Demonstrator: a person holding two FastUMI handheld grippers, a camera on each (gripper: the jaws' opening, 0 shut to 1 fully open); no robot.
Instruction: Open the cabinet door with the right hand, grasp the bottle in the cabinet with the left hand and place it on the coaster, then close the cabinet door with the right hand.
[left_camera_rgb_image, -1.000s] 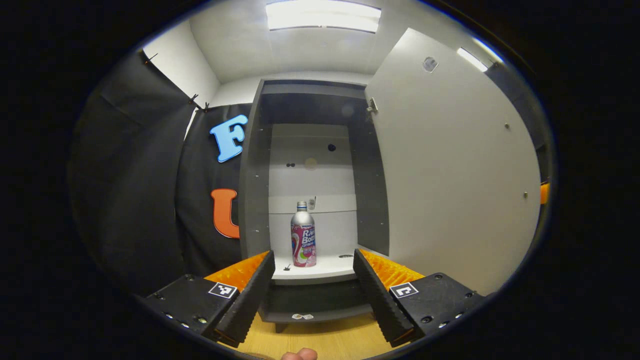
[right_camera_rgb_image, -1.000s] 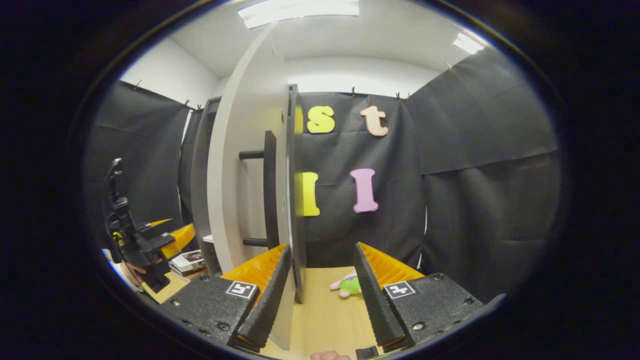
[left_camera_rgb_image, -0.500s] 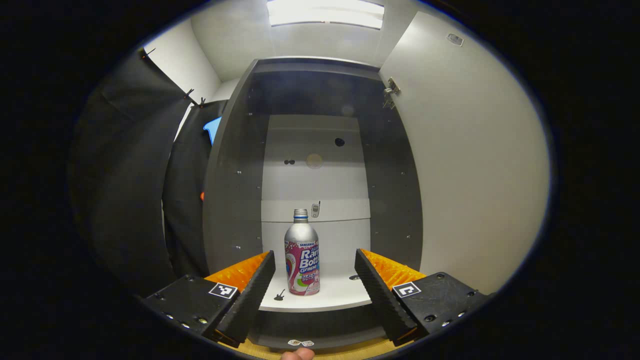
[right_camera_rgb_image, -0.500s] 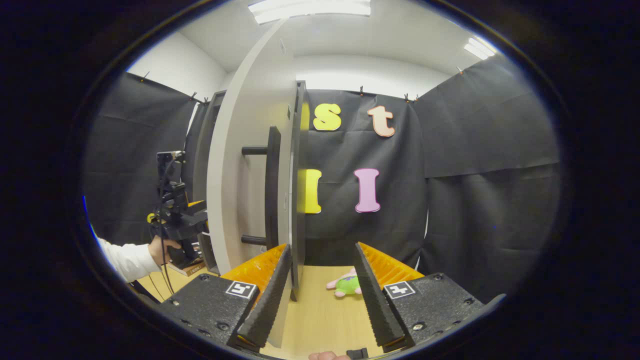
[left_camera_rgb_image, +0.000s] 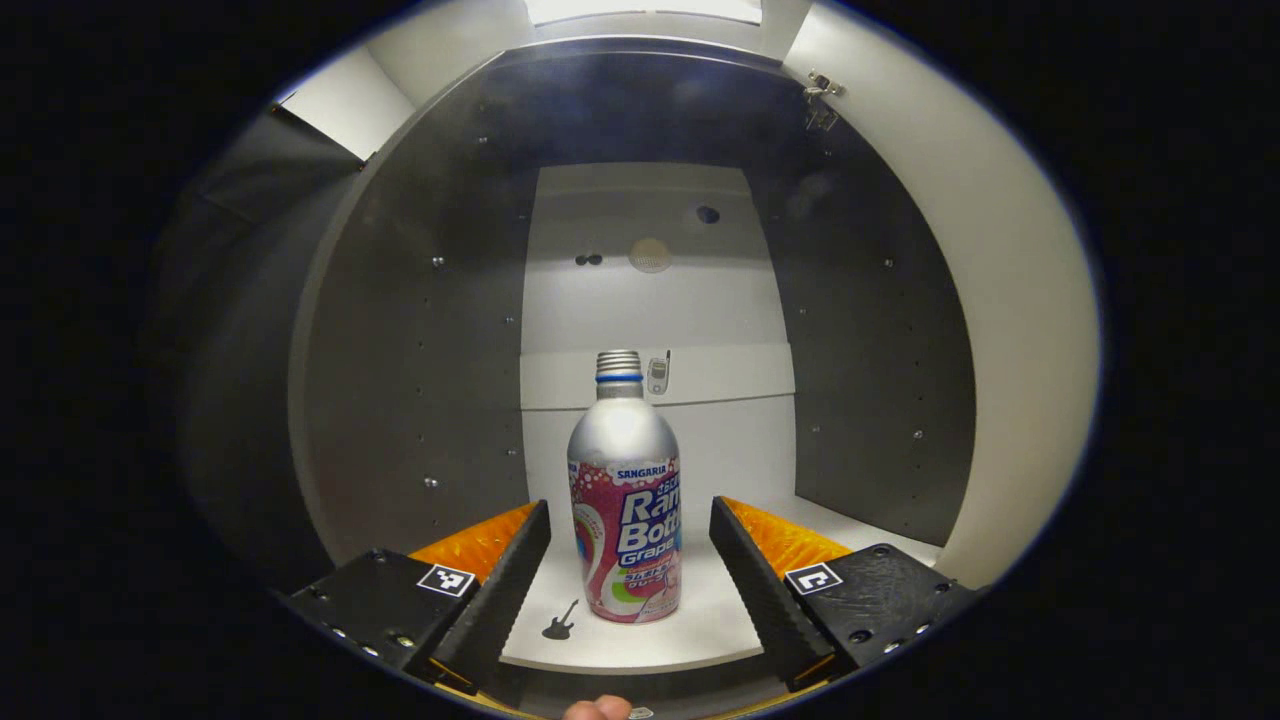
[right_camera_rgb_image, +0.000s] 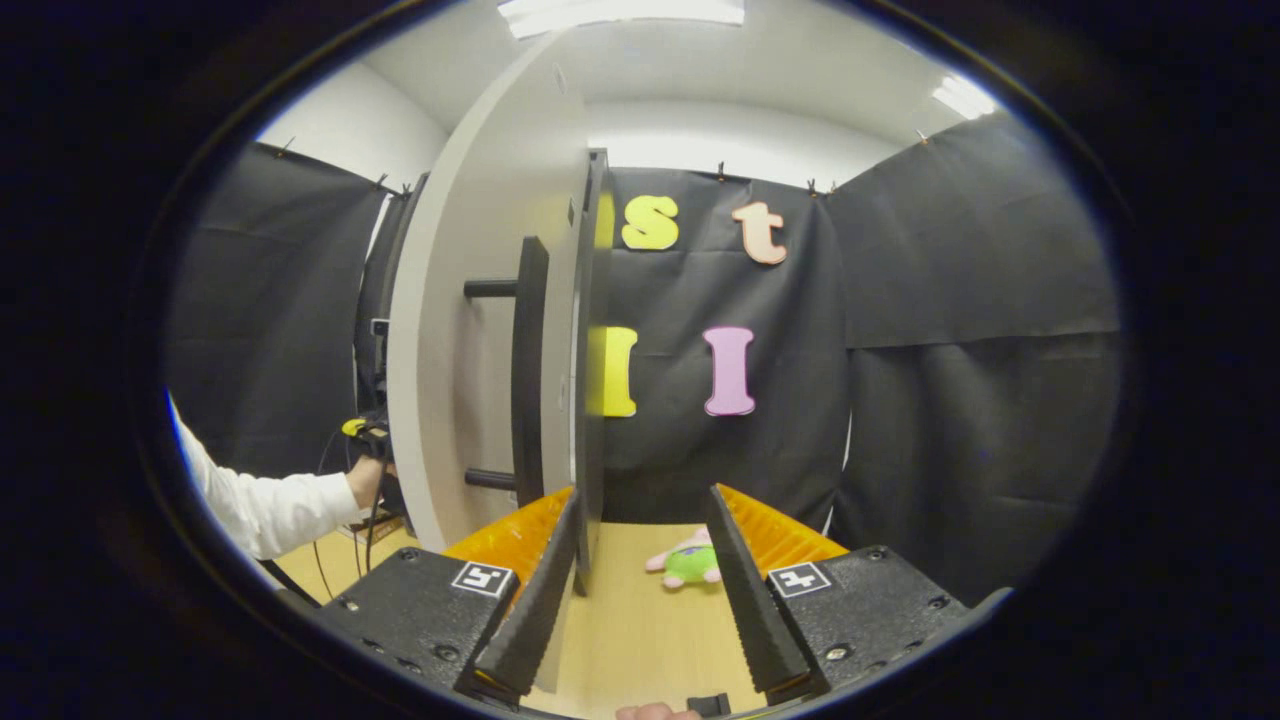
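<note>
A silver bottle (left_camera_rgb_image: 625, 500) with a pink label stands upright on the white cabinet shelf (left_camera_rgb_image: 720, 620). My left gripper (left_camera_rgb_image: 628, 575) is open inside the cabinet mouth, its fingers to either side of the bottle's lower half with gaps on both sides. In the right gripper view the white cabinet door (right_camera_rgb_image: 470, 320) stands swung open, edge-on, with its dark bar handle (right_camera_rgb_image: 527, 370). My right gripper (right_camera_rgb_image: 640, 580) is open just in front of the door's edge, holding nothing. A white sleeve (right_camera_rgb_image: 270, 505) reaches behind the door.
Dark grey cabinet side walls (left_camera_rgb_image: 420, 350) close in on both sides of the bottle. A small guitar sticker (left_camera_rgb_image: 560, 622) lies on the shelf. A green and pink plush toy (right_camera_rgb_image: 688, 565) lies on the wooden table (right_camera_rgb_image: 640, 640) beyond the door.
My left gripper has advanced into the cabinet, so the bottle now stands between its fingers. The right gripper has barely moved; the person's arm has gone farther behind the door.
</note>
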